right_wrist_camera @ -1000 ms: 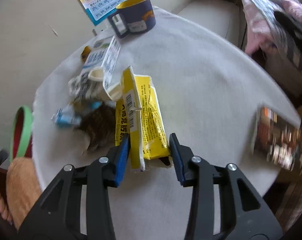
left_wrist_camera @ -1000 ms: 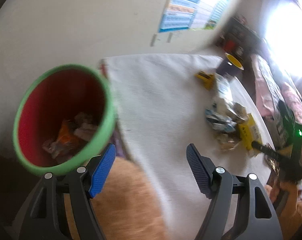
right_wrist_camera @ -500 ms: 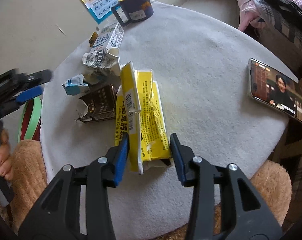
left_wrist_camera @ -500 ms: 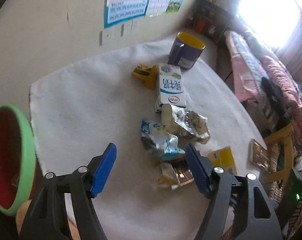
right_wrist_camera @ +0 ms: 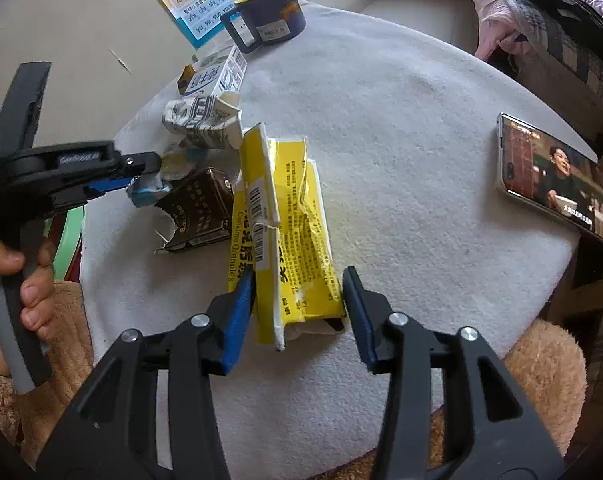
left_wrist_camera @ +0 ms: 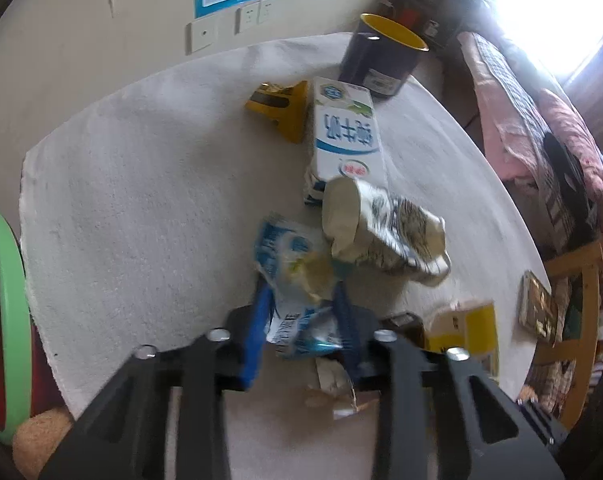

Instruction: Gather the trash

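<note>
My left gripper point(left_wrist_camera: 301, 312) is shut on a crumpled blue and white wrapper point(left_wrist_camera: 297, 276) lying on the round white table point(left_wrist_camera: 141, 200); it also shows in the right wrist view point(right_wrist_camera: 141, 178). My right gripper point(right_wrist_camera: 299, 300) is partly closed around a flattened yellow box point(right_wrist_camera: 285, 224), pads beside it but apart. A brown wrapper point(right_wrist_camera: 197, 212), a crumpled black and white carton point(left_wrist_camera: 385, 232) and a milk carton point(left_wrist_camera: 345, 136) lie close by. The green-rimmed red bin point(left_wrist_camera: 5, 300) stands left of the table.
A dark blue mug point(left_wrist_camera: 381, 60) with a yellow inside stands at the table's far edge, a small yellow wrapper point(left_wrist_camera: 281, 108) beside the milk carton. A phone point(right_wrist_camera: 557, 176) lies on the table's right. A wall with posters is behind, a bed at the right.
My left gripper swung from the bin to the trash pile, moved down and closed on the blue and white wrapper. The right gripper stayed around the yellow box.
</note>
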The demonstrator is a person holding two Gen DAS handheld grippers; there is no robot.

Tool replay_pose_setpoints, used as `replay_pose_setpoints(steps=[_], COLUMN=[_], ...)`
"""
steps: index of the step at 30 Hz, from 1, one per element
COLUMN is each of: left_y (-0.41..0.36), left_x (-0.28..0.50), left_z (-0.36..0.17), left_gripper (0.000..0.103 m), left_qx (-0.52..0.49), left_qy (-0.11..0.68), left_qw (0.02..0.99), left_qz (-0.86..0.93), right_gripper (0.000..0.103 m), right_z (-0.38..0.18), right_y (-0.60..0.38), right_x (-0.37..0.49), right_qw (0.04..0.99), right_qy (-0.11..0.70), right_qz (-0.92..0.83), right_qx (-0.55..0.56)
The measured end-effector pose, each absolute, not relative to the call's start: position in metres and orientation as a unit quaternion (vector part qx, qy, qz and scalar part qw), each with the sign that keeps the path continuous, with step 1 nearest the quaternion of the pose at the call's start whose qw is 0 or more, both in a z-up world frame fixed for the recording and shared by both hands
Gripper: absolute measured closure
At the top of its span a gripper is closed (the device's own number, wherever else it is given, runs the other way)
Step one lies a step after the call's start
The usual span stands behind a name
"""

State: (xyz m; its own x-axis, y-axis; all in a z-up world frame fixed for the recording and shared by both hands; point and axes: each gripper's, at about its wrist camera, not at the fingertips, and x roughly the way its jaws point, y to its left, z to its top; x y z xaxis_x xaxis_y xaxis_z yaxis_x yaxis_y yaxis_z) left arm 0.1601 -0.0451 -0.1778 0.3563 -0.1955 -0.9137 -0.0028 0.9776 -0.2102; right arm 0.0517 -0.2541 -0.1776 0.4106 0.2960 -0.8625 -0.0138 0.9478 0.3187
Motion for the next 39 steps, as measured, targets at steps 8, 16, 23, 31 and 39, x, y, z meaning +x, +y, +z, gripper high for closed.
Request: replay_pose_setpoints(steps=[8,16,23,31,39], left_y=[-0.03,-0.021,-0.02,-0.014,-0.017], left_x=[0.138,0.124,0.119,0.117,0.119], left_z=[-0.177,-0.191,-0.193,-0.192,-0.18], left_gripper=[0.083,0.074,0.07,0.063,0.06], left_qx=[-0.09,-0.102,-0.115,-0.126,-0.131], left_qy=[0.571,0.584,0.587,0.587,0.574], left_qw=[0.814,0.803,0.799,0.798,0.806], left_qz=[-0.058,-0.06,-0.058,-0.05,-0.054], right_gripper=[0.045,0.045,0.042,0.04,0.039], right_z=[-0.181,-0.182,-0.183,-0.184,-0.185], right_y=[-0.257,-0.257,-0.258,-0.26,-0.26], right_x=[0.053,0.054,0.055,0.056,0.056], right_qw=[0.823,0.82,0.819,0.817,0.816], right_qy=[0.541,0.545,0.547,0.549,0.55], right_qz=[0.093,0.093,0.091,0.091,0.091], right_qx=[0.144,0.144,0.147,0.151,0.153])
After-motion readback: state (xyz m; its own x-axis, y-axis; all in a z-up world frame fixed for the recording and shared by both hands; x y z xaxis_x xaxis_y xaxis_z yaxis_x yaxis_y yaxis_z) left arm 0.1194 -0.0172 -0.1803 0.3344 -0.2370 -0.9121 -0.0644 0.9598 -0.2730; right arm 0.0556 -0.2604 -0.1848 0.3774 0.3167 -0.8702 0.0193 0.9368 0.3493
